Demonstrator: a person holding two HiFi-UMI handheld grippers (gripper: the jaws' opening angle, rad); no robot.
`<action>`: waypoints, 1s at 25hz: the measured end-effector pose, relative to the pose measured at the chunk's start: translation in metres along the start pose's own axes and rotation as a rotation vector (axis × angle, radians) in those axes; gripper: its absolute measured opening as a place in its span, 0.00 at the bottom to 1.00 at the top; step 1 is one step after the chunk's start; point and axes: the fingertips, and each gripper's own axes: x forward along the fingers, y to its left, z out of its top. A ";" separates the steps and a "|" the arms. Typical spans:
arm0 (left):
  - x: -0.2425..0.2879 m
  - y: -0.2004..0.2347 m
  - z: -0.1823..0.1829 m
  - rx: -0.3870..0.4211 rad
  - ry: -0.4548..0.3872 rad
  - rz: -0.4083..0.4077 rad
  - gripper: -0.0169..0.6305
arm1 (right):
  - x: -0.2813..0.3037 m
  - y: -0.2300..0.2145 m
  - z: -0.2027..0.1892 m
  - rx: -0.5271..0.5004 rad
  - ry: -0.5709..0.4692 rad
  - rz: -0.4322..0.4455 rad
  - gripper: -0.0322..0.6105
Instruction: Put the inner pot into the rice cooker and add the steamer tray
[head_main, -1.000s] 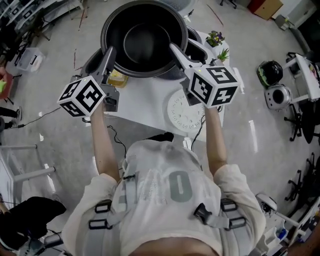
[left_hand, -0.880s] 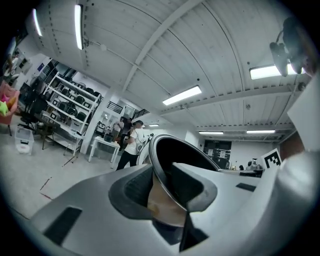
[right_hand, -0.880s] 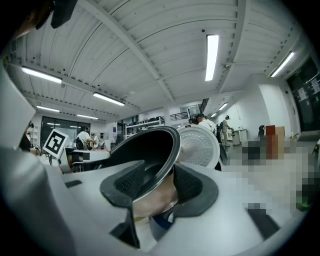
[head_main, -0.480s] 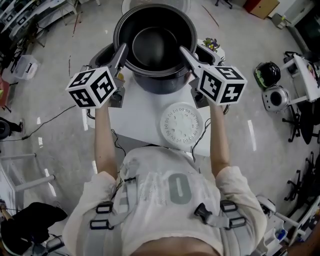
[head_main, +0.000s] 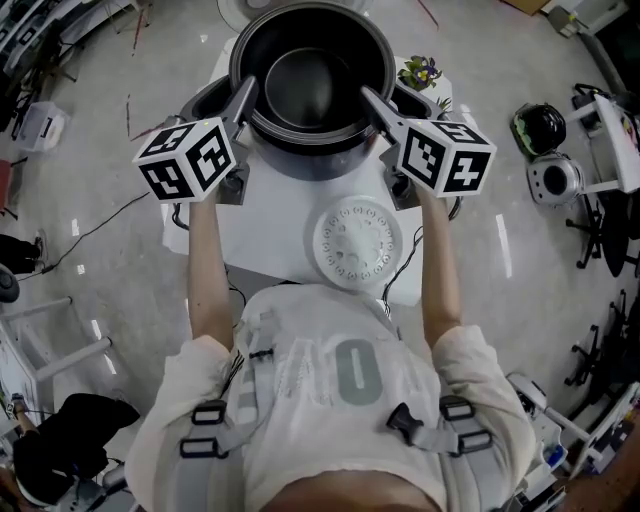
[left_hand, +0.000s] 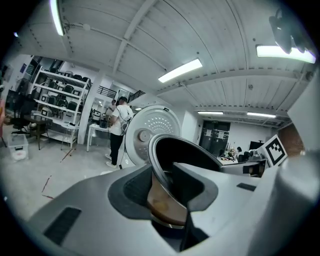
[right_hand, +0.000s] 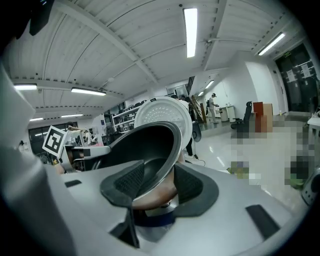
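While head view looks down: inner pot (head_main: 312, 85) hangs over rice cooker (head_main: 203, 102) on white surface (head_main: 270, 230), left hand-held gripper (head_main: 244, 95) and right hand-held gripper (head_main: 372, 100) on opposite rim sides; steamer tray (head_main: 357, 243) flat, nearer person. Left gripper view: jaws clamped on pot rim (open lid (left_hand: 150, 130) behind). Right gripper view: 2 jaws pinch rim.

- Head view: bright, even light; pale glare streaks on the floor (head_main: 504, 265); picture sharp, edges curved.
- Both gripper views: heavy fisheye, black corners, ceiling beams bowed.
- Light source: ceiling strip lamps (left_hand: 180, 70), blown out to white; same in the right gripper view.
- Inner pot (head_main: 308, 85): interior very dark, faint sheen on the rim; its near wall is soft in the gripper views.
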 end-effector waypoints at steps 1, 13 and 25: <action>0.004 0.001 -0.004 -0.002 0.013 0.005 0.21 | 0.003 -0.003 -0.003 0.003 0.012 -0.001 0.35; 0.030 0.014 -0.038 0.007 0.138 0.038 0.22 | 0.023 -0.023 -0.032 0.034 0.116 -0.021 0.35; 0.049 0.022 -0.076 0.011 0.244 0.070 0.22 | 0.036 -0.041 -0.062 0.023 0.203 -0.057 0.36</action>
